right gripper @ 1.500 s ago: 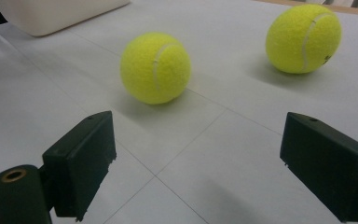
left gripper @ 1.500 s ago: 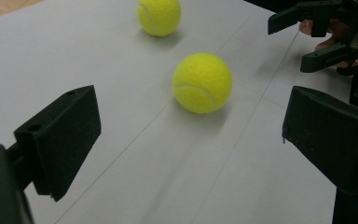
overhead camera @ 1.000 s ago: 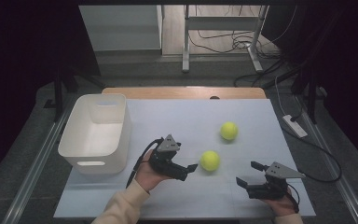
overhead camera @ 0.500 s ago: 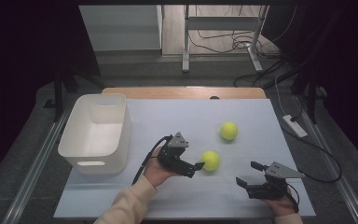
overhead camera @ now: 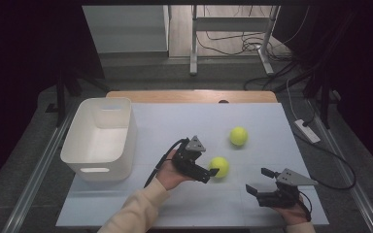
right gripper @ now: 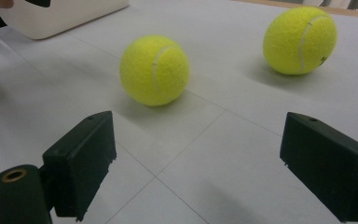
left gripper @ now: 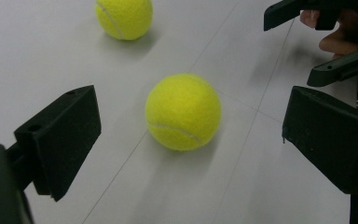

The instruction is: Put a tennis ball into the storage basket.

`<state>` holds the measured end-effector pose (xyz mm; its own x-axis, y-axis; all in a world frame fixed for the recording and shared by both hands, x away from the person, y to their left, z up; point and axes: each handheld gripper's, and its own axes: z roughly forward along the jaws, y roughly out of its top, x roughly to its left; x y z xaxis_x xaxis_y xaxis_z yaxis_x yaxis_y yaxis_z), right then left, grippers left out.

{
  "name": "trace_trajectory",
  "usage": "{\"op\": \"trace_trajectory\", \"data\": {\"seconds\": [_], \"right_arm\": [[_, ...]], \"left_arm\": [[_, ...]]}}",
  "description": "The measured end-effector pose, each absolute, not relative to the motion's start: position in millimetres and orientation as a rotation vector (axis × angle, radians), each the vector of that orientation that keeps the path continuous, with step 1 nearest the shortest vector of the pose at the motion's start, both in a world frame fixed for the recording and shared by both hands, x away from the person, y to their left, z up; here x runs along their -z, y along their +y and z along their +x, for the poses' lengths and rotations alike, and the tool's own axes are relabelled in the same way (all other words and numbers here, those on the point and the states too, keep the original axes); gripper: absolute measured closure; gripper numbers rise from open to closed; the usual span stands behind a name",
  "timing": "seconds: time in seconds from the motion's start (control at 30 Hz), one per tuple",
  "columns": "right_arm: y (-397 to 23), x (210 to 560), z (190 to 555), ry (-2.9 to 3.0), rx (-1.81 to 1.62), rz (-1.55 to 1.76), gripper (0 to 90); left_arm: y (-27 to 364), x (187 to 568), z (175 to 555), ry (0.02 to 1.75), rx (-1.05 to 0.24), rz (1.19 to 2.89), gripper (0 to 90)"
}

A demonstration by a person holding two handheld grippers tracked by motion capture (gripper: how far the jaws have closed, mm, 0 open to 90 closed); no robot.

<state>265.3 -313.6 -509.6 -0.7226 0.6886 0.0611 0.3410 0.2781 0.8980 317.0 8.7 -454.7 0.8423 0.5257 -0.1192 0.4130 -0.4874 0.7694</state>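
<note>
Tongs of the left gripper (overhead camera: 212,173) reach wide toward the near tennis ball (overhead camera: 219,166) in the high view, in the left gripper view this ball (left gripper: 183,112) lies between the wide jaws untouched, and in the right gripper view the right gripper (right gripper: 214,175) is wide too, the ball (right gripper: 154,70) ahead of it.

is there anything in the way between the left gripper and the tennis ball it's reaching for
Nothing visible. The left gripper is open, and the near tennis ball lies on bare table just ahead of its jaws.
</note>
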Motion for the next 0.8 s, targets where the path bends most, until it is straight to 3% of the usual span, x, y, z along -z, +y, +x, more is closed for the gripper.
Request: {"op": "trace_trajectory", "data": {"seconds": [0.8], "right_arm": [[-313.9,510.8,266.5,2.216,-1.423,0.938,10.4]], "left_arm": [[-20.5,470.1,337.8,0.696,-0.123,2.211,4.8]]}}
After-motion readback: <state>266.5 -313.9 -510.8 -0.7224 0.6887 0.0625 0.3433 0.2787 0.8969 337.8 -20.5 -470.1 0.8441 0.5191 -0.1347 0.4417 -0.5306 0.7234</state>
